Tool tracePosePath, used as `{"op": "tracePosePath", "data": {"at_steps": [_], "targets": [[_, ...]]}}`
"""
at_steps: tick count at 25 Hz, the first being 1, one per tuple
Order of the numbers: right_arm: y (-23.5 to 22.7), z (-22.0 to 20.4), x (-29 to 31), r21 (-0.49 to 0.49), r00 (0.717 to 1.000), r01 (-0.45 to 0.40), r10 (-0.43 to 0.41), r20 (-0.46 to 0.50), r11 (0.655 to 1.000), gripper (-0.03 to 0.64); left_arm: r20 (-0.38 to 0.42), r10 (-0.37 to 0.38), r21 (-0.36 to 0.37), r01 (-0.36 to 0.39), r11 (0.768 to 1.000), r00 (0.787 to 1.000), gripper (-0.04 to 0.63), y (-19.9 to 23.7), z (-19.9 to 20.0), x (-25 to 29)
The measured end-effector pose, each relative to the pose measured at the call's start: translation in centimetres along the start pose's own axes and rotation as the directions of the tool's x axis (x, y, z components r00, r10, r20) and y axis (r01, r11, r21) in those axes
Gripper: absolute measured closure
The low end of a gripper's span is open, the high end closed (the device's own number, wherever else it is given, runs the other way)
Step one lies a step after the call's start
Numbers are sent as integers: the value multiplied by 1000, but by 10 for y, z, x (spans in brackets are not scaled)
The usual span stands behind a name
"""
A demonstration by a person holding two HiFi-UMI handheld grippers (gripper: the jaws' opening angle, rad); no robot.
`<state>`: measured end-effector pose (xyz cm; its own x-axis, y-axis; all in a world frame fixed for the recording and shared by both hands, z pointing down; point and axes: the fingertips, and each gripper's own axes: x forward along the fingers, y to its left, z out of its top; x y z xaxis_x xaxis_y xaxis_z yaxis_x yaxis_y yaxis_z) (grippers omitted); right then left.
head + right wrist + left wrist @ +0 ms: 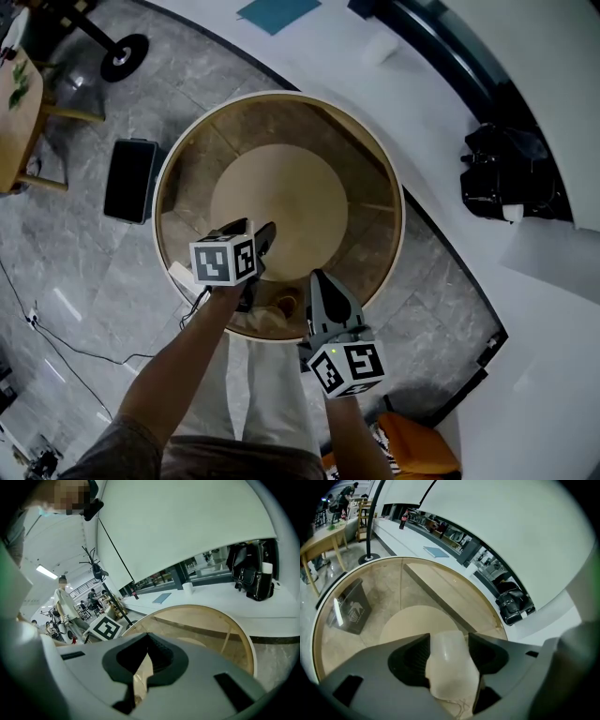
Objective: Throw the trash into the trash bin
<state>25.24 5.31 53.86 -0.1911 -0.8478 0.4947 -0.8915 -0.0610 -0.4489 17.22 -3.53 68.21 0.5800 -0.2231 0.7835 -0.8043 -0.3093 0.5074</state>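
The left gripper's (447,644) fingers clamp a clear cup (449,667) over the round counter's (366,187) six o'clock edge. The right gripper's (147,637) fingers are closed together and empty. The bin (129,180) stands on the floor at nine o'clock.

- round table (398,217) in the middle, floor around it
- trash bin (129,180) on the floor, just left of the table
- counter (356,84) curves behind and to the right of the table
- bag (511,173) on the counter, right; flat sheet (277,11) on it, far behind
- left gripper (265,234) over the table's near-left part, cup (450,667) between its jaws
- right gripper (319,279) at the near rim, right of the left one
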Motion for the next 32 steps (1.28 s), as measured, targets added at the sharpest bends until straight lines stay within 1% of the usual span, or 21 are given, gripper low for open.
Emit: {"op": "tracePosePath", "data": {"at_steps": [3, 5, 13, 18, 26, 32], "targets": [[4, 0, 0, 2, 1000, 6, -6, 3, 1000, 598, -24, -6, 40, 7, 999, 1000, 325, -1, -7, -3], [8, -1, 1, 5, 1000, 8, -8, 4, 1000, 598, -36, -15, 51, 17, 999, 999, 325, -2, -10, -4], [26, 4, 7, -4, 1000, 12, -12, 8, 1000, 598, -22, -40, 65, 41, 997, 999, 327, -1, 2, -20], [41, 7, 15, -7, 1000, 16, -16, 12, 1000, 598, -15, -52, 73, 53, 996, 999, 327, 8, 13, -33], [85, 4, 43, -27, 1000, -17, 17, 6, 999, 598, 23, -45, 67, 43, 997, 999, 327, 48, 35, -65], [123, -3, 68, -54, 998, -54, 53, -19, 997, 598, 56, -19, 31, 17, 999, 998, 326, 93, 49, -92]]}}
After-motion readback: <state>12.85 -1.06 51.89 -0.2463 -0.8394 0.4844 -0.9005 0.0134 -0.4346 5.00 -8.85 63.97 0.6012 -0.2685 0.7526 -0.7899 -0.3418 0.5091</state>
